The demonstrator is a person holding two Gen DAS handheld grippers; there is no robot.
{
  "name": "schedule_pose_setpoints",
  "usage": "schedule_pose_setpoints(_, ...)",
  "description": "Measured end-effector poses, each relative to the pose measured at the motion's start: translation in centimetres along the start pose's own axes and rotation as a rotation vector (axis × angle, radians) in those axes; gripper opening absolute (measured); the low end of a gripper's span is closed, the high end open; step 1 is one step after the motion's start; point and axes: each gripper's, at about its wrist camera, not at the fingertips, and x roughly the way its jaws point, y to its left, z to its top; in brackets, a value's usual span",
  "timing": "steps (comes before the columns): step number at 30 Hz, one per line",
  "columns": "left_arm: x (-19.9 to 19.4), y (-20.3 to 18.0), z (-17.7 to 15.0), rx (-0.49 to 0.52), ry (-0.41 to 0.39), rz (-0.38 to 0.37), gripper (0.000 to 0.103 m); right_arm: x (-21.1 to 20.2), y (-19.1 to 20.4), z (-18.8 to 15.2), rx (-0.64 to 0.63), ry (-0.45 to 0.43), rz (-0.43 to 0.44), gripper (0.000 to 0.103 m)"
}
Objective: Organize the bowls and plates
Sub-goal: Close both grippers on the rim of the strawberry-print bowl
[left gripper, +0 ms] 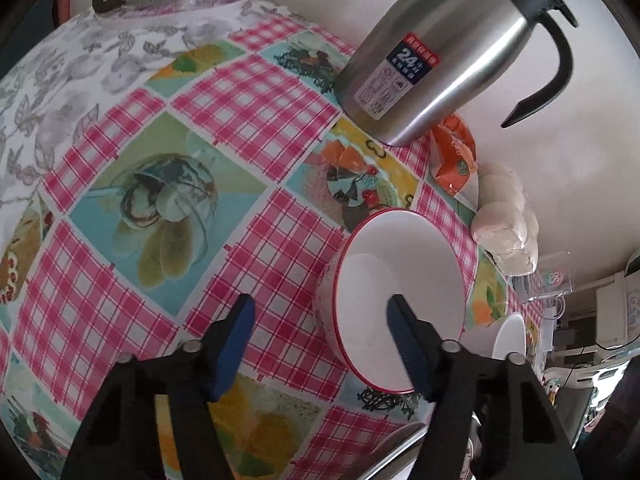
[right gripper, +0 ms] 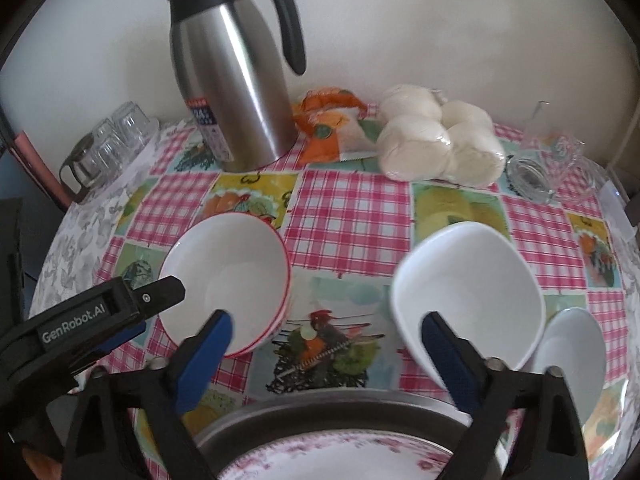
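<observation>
The left gripper, jaws spread and pinching nothing, is straddling the near rim of the red-rimmed bowl in front of the steel flask, nearer than the right gripper, also spread.

Red-rimmed white bowls stacked; plain white bowl tilted beside them.

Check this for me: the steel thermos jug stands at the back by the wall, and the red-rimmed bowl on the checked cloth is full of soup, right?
Not quite. The red-rimmed bowl is empty, its white inside bare in the right wrist view. The steel thermos jug does stand at the back by the wall.
</observation>
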Motion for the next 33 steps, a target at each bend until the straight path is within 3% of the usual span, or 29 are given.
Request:
schedule_pose_setpoints(4, 1.1, 0.6, 0.0, -0.036, 0.032, -0.008, 0.066, 1.3, 0.9, 0.4, -0.022, 0.018, -0.004, 0.078)
schedule_pose_setpoints(11, 2.6, 0.7, 0.4, -0.039, 0.059, -0.033, 0.038, 3.5, 1.9, 0.9, -0.032, 0.063, 0.006, 0.052)
schedule_pose_setpoints(16, 3.2, 1.0, 0.7, -0.053, 0.064, -0.051, 0.03, 4.8, 2.2, 0.7, -0.033, 0.093, 0.013, 0.04)
schedule_pose_setpoints(20, 3.4, 0.8, 0.7, -0.041, 0.071, -0.08, 0.021, 5.2, 3.0, 0.5, -0.059, 0.097, 0.028, 0.034)
schedule_pose_setpoints(33, 1.3, -0.1, 1.0, 0.029, 0.036, -0.057, 0.02, 3.2, 3.5, 0.1, -0.041, 0.032, 0.058, 0.031)
